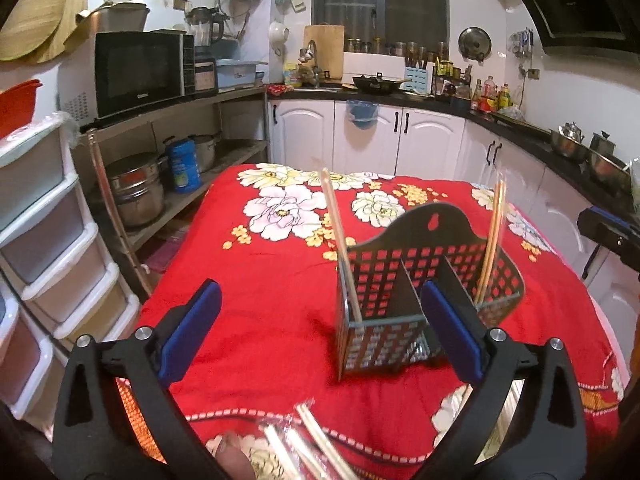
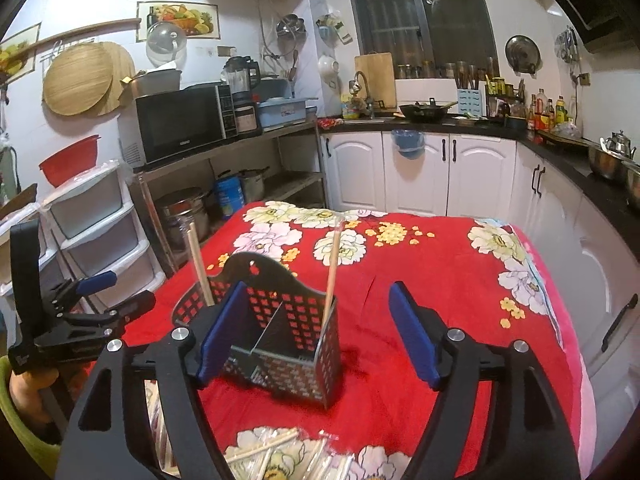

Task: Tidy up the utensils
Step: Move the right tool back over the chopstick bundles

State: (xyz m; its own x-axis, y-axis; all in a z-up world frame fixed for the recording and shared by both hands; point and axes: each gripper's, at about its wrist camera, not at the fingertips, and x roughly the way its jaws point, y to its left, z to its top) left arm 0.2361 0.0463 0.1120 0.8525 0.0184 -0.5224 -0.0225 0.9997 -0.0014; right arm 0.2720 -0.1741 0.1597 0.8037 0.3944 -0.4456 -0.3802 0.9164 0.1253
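A black perforated utensil holder (image 1: 432, 220) (image 2: 264, 276) with divided compartments stands on the red floral tablecloth (image 1: 260, 300). One wrapped chopstick pair (image 1: 336, 240) leans in its left compartment and another (image 1: 494, 232) in its right. More wrapped chopsticks (image 1: 304, 440) (image 2: 280, 456) lie in a pile at the table's near edge. My left gripper (image 1: 320, 292) is open just short of the holder with nothing between its fingers; it also shows at the left of the right wrist view (image 2: 120, 292). My right gripper (image 2: 319, 292) is open too, in front of the holder and holding nothing.
White plastic drawers (image 1: 48, 240) stand left of the table. Behind them a metal shelf holds a microwave (image 1: 140, 68) and pots. White cabinets (image 2: 420, 168) and a crowded black counter run along the back and right. A hand (image 2: 28, 384) grips the left tool.
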